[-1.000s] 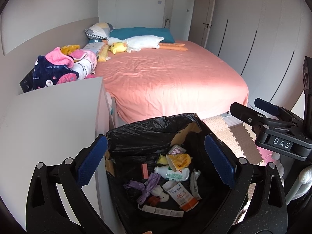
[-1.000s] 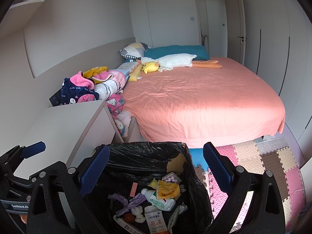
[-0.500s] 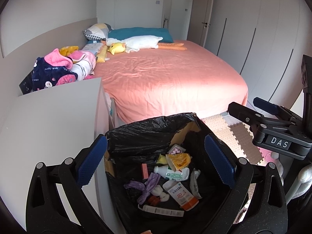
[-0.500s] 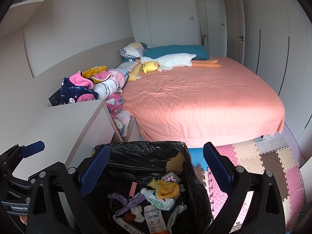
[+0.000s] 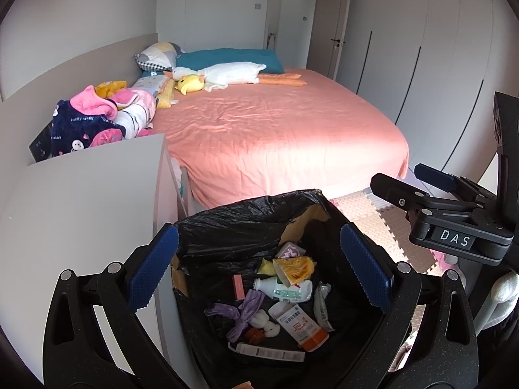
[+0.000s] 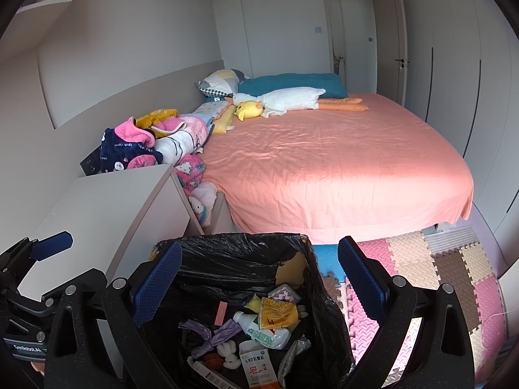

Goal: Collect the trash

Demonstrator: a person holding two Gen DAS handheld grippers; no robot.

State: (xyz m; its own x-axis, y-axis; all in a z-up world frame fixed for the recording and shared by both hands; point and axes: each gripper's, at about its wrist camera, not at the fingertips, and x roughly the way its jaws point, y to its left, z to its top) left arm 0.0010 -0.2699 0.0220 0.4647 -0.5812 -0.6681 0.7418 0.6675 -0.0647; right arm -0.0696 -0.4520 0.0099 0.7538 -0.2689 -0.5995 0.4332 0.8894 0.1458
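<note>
A bin lined with a black bag (image 5: 240, 227) (image 6: 227, 259) stands below both grippers. Inside lie several pieces of trash: a white plastic bottle (image 5: 285, 290) (image 6: 266, 332), a yellow wrapper (image 5: 296, 267) (image 6: 277, 314), a purple bag scrap (image 5: 243, 311) (image 6: 211, 337), a white and orange carton (image 5: 300, 322) (image 6: 256, 364). My left gripper (image 5: 259, 269) hangs open over the bin with nothing between its blue pads. My right gripper (image 6: 259, 275) is open over the same bin, also holding nothing. The right gripper (image 5: 454, 227) shows at the right of the left wrist view, and the left gripper (image 6: 35, 272) at the left of the right wrist view.
A grey cabinet (image 5: 81, 214) (image 6: 107, 214) stands left of the bin. Behind it lies a bed with a pink sheet (image 5: 275, 129) (image 6: 324, 162), plush toys, pillows and a pile of clothes (image 5: 97, 116). Foam floor mats (image 6: 421, 275) cover the floor to the right. Wardrobe doors line the right wall.
Both views have shifted only slightly; the grippers stay open over the bin and the trash inside has not moved.
</note>
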